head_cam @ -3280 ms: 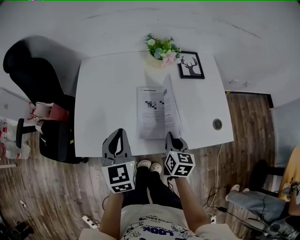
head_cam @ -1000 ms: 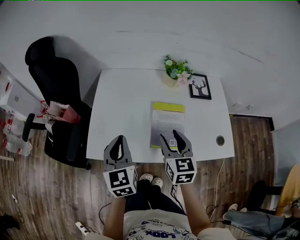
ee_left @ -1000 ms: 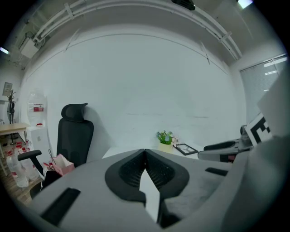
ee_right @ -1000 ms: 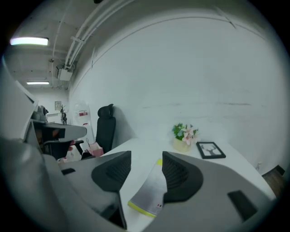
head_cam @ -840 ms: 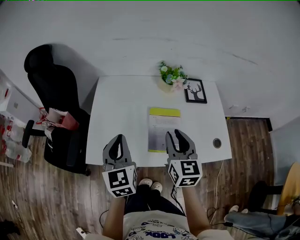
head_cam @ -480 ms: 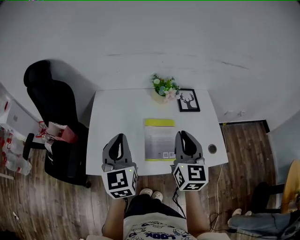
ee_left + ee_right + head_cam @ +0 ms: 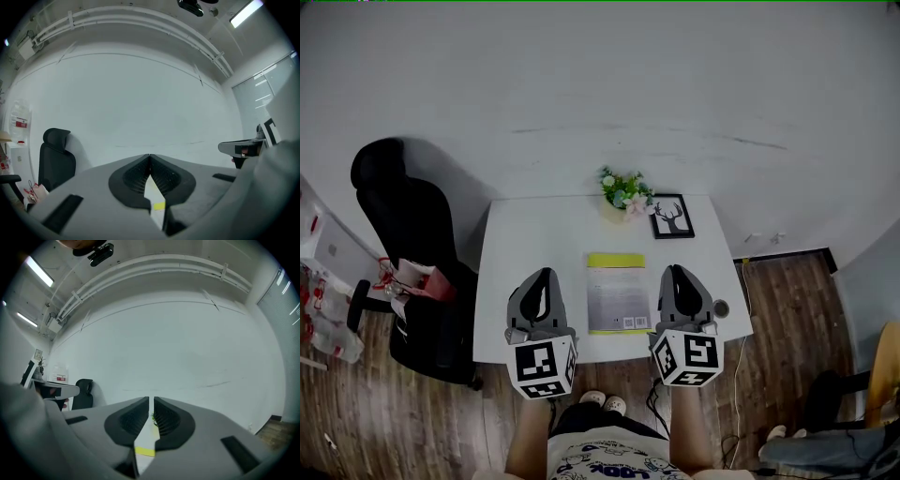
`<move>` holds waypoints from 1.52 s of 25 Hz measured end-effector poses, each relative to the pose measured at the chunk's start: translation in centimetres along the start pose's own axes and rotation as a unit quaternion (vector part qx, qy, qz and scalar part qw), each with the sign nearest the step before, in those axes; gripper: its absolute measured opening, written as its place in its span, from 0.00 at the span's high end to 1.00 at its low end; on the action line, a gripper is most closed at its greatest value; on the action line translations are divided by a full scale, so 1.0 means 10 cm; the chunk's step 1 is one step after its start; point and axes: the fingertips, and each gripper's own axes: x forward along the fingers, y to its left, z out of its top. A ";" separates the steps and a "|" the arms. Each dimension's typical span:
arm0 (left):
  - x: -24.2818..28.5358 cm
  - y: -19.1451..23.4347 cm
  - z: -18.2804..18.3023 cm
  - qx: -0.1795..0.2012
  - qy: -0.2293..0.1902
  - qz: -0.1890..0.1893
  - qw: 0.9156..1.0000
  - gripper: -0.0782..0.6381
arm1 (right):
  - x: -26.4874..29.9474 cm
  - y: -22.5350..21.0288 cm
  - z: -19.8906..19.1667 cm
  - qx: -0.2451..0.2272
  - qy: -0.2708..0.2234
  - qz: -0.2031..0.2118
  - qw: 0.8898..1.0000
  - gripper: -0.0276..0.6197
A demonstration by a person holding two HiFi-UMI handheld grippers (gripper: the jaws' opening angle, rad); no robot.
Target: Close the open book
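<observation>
Book lies shut and flat at mid-frame on the white table, task seemingly done, which is why the left gripper, jaws together, and the right gripper, jaws just closed to an empty slit, hang clear at either side of it

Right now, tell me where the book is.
Head view: the book lies closed on the white table near its front edge, the plant and deer picture beyond it.

We stand in what looks like an office: a white desk, a black swivel chair, wood floor, and strip lights overhead.
</observation>
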 end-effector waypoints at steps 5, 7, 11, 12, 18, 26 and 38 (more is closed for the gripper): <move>0.01 0.00 0.05 0.000 -0.005 -0.001 1.000 0.86 | -0.01 -0.02 0.03 0.000 -0.003 -0.004 1.000 0.88; 0.02 -0.01 0.06 0.001 -0.005 -0.002 1.000 0.86 | -0.01 -0.04 0.04 0.000 -0.003 -0.006 1.000 0.88; 0.04 -0.04 0.08 0.005 -0.007 -0.005 1.000 0.86 | 0.00 -0.06 0.05 0.001 -0.005 -0.007 1.000 0.88; 0.05 -0.04 0.09 0.006 -0.008 -0.005 1.000 0.86 | 0.01 -0.07 0.06 0.001 -0.006 -0.008 1.000 0.88; 0.08 -0.05 0.08 0.005 -0.007 -0.005 1.000 0.86 | 0.04 -0.11 0.06 0.002 -0.005 -0.009 1.000 0.89; 0.12 -0.06 0.08 0.006 -0.006 -0.006 1.000 0.86 | 0.08 -0.15 0.04 0.000 -0.002 -0.010 1.000 0.89; 0.12 -0.07 0.09 0.006 -0.006 -0.004 1.000 0.86 | 0.07 -0.15 0.06 -0.002 -0.002 -0.007 1.000 0.89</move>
